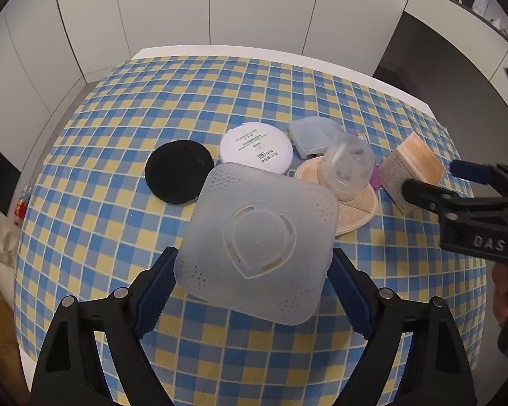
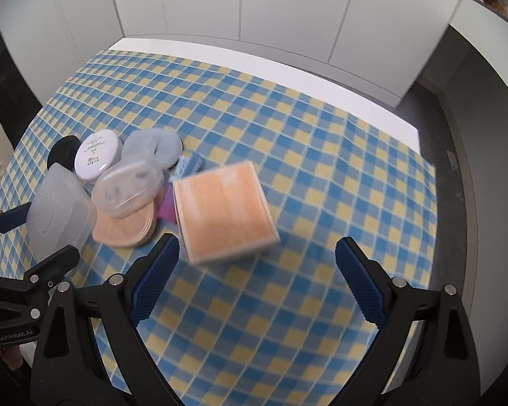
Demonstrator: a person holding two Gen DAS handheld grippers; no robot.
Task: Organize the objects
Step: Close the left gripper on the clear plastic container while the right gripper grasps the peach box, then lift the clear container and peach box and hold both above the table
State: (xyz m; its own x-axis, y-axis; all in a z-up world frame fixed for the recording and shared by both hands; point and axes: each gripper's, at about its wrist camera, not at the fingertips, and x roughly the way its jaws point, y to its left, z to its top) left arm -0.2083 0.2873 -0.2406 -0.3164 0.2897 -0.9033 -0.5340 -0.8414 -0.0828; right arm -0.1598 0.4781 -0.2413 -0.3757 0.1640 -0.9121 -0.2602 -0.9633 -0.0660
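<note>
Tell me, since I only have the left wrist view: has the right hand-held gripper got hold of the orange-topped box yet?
Observer: No. The right hand-held gripper is open and holds nothing. The orange-topped box lies close in front of its fingers, touching neither.
Operator: Is anything hidden behind that box?
Observer: Yes. A small light-blue item lies at its far-left corner, next to the grey round case.
Operator: What's to the right of the box?
Observer: Only the checked tablecloth shows on that side.
</note>
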